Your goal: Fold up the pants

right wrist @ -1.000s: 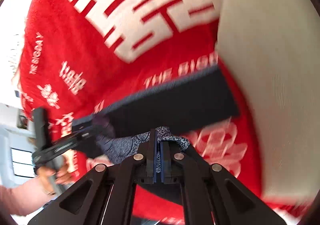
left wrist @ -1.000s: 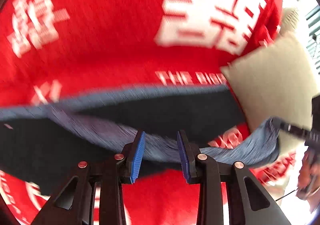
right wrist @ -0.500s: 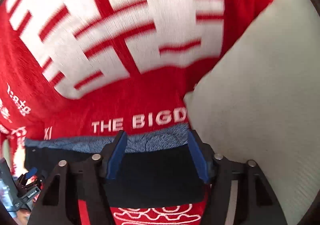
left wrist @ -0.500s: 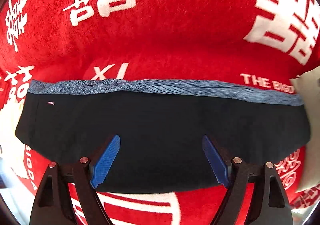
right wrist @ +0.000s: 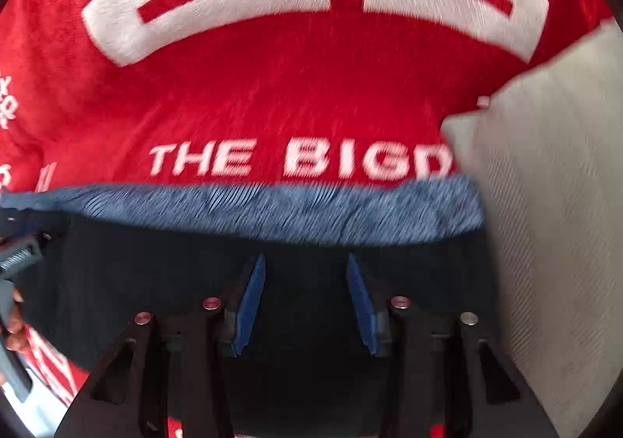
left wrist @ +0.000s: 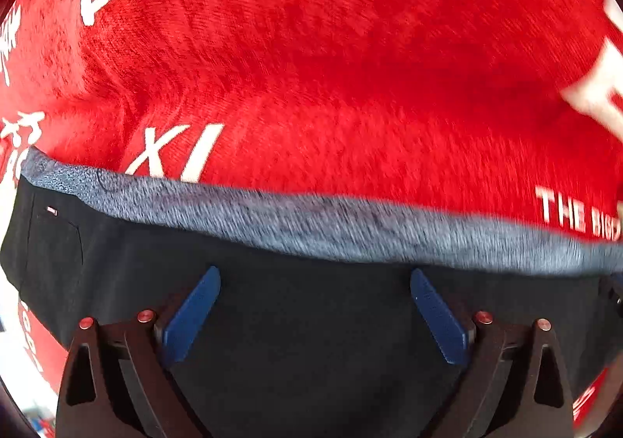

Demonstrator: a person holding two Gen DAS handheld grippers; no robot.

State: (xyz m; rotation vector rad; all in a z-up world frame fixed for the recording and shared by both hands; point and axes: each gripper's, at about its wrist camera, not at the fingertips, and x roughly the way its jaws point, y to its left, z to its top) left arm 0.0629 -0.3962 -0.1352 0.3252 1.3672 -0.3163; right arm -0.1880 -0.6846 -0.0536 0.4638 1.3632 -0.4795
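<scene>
The pants [left wrist: 311, 321] lie flat on a red blanket [left wrist: 331, 67] as a folded dark band — black cloth with a blue-grey heathered strip [left wrist: 311, 221] along the far edge. In the right wrist view the same strip [right wrist: 272, 210] runs just below the white words "THE BIGD" printed on the blanket [right wrist: 272, 95]. On the left end of the pants a small tag [left wrist: 51, 210] is visible near a pocket seam.

The left gripper [left wrist: 315, 305] is over the black cloth, its blue pads [left wrist: 192, 315] wide apart and holding nothing. The right gripper [right wrist: 305, 297] is also over the pants, its jaws apart but less wide, with nothing between them.

A beige pillow [right wrist: 553, 184] lies on the blanket at the right, touching the right end of the pants. The picture is blurred, so whether the pads touch the cloth I cannot tell.
</scene>
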